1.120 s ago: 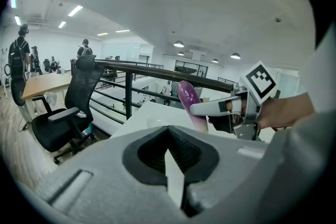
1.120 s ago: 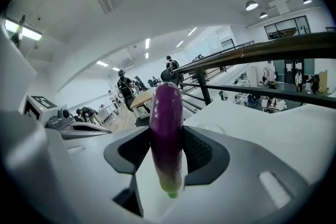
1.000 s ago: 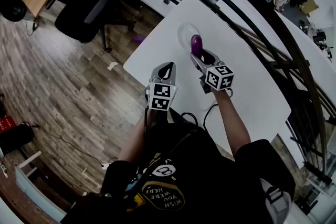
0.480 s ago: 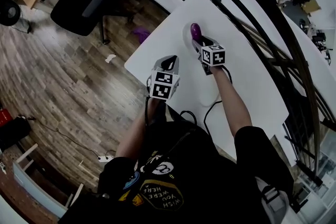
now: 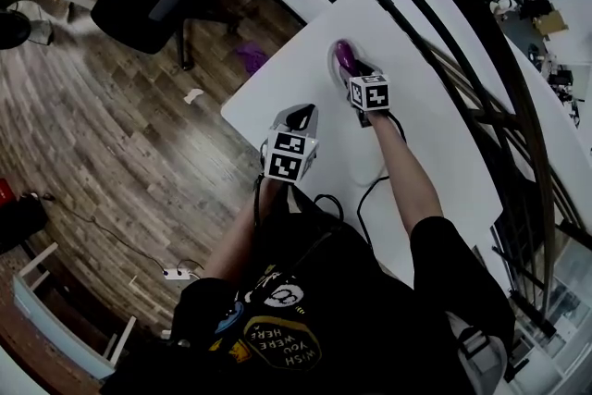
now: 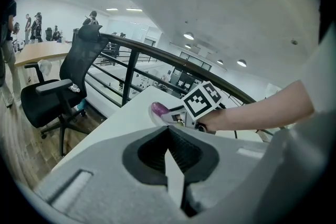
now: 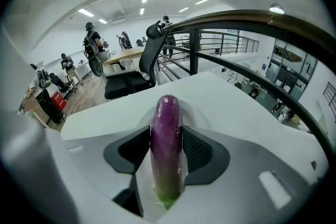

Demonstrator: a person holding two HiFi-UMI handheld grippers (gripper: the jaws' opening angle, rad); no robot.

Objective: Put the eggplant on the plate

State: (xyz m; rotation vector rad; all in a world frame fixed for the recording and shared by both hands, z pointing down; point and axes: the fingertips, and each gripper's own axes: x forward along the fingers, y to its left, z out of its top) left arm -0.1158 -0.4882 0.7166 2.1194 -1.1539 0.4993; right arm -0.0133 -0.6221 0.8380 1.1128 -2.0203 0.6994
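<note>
Eggplant (image 7: 167, 149) gripped lengthwise in our right claw (image 5: 350, 69), at the plate (image 5: 330, 60) toward the bench's (image 5: 444, 143) far end; our left claw (image 6: 175, 176), closed and empty, hangs well apart by the near edge.

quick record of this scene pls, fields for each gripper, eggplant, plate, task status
right hand-held gripper: shut on eggplant
eggplant: purple, lengthwise between the jaws, tip reaching out past them, over the plate
plate: pale, on white table, near its far edge
left hand-held gripper: shut, empty, at the table's near edge
task status: eggplant not released; contact with plate cannot be told
</note>
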